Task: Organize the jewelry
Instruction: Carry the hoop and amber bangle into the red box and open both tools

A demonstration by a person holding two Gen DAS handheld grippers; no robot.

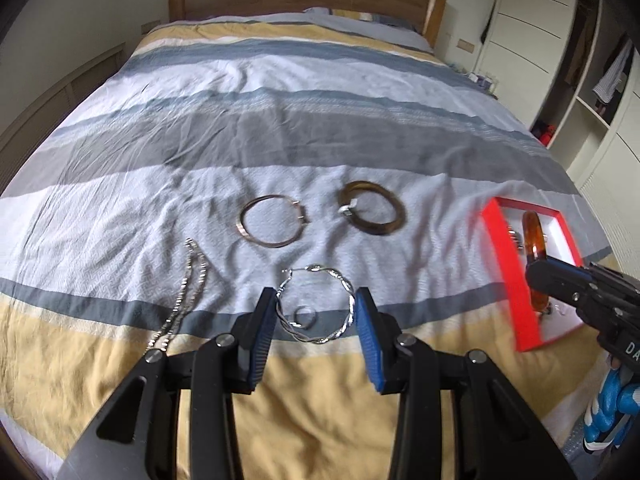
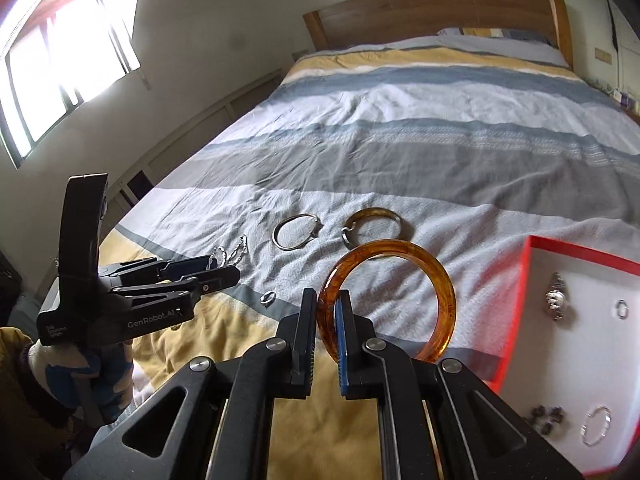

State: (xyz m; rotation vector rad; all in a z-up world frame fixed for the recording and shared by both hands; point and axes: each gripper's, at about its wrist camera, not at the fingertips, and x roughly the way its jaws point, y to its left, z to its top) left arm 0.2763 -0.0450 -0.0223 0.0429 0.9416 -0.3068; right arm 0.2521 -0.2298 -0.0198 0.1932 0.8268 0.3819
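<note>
We are midway through sorting the jewelry into the red box (image 2: 524, 276). Our right gripper (image 2: 325, 312) is clamped narrow on the amber bangle (image 2: 444, 280), gripping its near left rim and holding it upright above the striped bedspread (image 2: 400, 152), just left of the box's left wall. Our left gripper (image 1: 316, 312) hangs wide over the twisted silver bangle (image 1: 346, 284), its fingers either side of it and gripping nothing; a small silver ring (image 1: 305, 316) lies inside that loop. We judge the next move calls for carrying the amber bangle rightward over the red wall and lowering it onto the white floor, clear of the watch (image 2: 557, 300), the small ring (image 2: 622, 308), the dark beads (image 2: 546, 416) and the silver bracelet (image 2: 596, 424) already there. The middle of the box looks open. Farther off, the thin bronze bangle (image 1: 272, 220), the dark bangle (image 1: 374, 210) and the silver chain (image 1: 188, 284) at near left wait, well apart from each other.
</note>
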